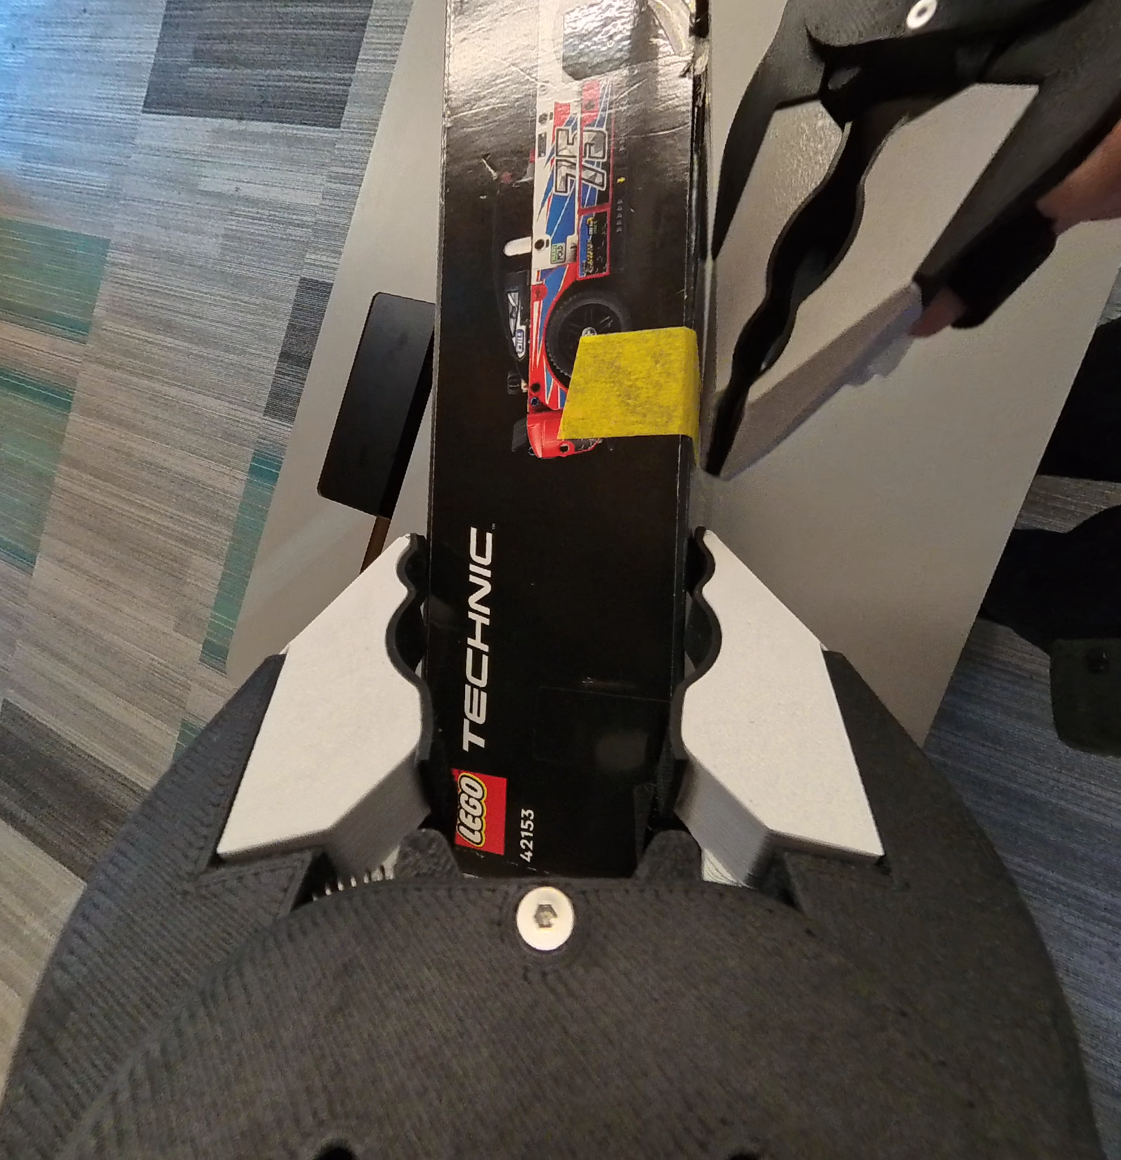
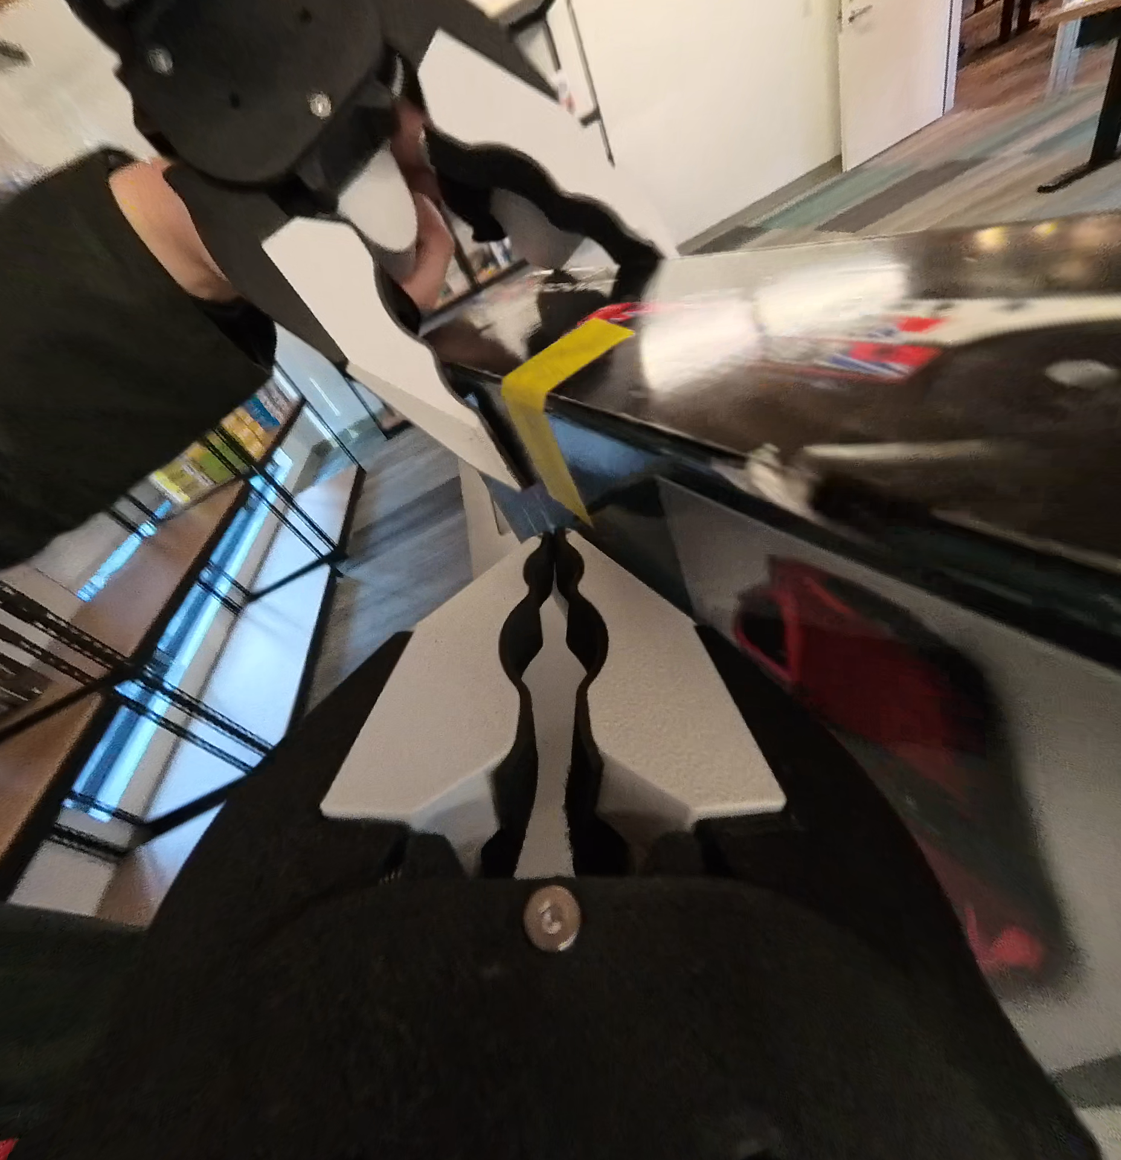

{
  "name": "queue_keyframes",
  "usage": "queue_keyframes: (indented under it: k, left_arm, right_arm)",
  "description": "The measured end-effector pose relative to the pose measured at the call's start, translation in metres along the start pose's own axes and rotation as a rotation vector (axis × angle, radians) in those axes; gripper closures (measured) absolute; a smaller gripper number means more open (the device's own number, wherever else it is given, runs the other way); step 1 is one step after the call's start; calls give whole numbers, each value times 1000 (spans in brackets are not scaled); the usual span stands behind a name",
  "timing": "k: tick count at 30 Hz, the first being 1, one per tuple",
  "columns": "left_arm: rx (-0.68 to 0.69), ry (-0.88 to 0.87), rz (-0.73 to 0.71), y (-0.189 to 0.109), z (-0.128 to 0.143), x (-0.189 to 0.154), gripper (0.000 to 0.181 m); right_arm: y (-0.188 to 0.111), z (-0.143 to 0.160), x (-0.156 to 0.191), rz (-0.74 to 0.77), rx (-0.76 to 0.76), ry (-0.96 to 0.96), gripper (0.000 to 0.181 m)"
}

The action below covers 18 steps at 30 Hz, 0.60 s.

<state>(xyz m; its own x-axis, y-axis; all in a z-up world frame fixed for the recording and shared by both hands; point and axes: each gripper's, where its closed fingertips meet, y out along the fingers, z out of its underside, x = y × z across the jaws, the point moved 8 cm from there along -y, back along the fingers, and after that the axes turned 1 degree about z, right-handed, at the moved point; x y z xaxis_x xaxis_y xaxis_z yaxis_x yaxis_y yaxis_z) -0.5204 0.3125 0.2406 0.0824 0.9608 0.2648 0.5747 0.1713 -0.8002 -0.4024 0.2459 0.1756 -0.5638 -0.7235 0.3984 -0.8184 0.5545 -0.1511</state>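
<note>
Your left gripper [image 1: 555, 552] clamps the narrow end of a glossy black cardboard toy-car box [image 1: 564, 351] over a white table [image 1: 859, 502], while your right gripper [image 2: 553, 541], jaws pinched together, nips the yellow tape strip [image 2: 539, 427] on that box's edge.

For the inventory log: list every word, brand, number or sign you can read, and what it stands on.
I won't quote writing; here is where it stands.
Black box, held in the left gripper: white lettering along its side.
Red square logo at its near end, small white number beside it.
Race car picture: numerals, tiny decals.
Yellow tape: blank.
Right wrist view: all blurred.
</note>
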Motion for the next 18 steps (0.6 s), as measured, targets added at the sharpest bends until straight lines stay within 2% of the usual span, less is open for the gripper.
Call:
queue_keyframes:
  k: [3, 9, 12, 14, 16, 18]
  left_arm:
    - [-1, 4, 0, 0, 0, -1, 97]
    - [0, 1, -2, -1, 0, -1, 97]
    - [1, 6, -3, -1, 0, -3, 97]
    - [3, 6, -7, -1, -1, -4, 97]
    - [-1, 4, -9, -1, 0, -4, 97]
    - [3, 0, -10, -1, 0, -3, 97]
  right_arm:
    - [-9, -7, 1, -17, -66, 3, 181]
    - [-10, -36, 13, -19, -23, -126, 181]
    - [-18, -52, 10, 10, -100, -47, 181]
    - [-21, -67, 11, -47, -139, 60, 181]
    - [-12, -70, 9, -15, -33, 138, 181]
    - [-2, -68, 9, 75, 105, 108, 181]
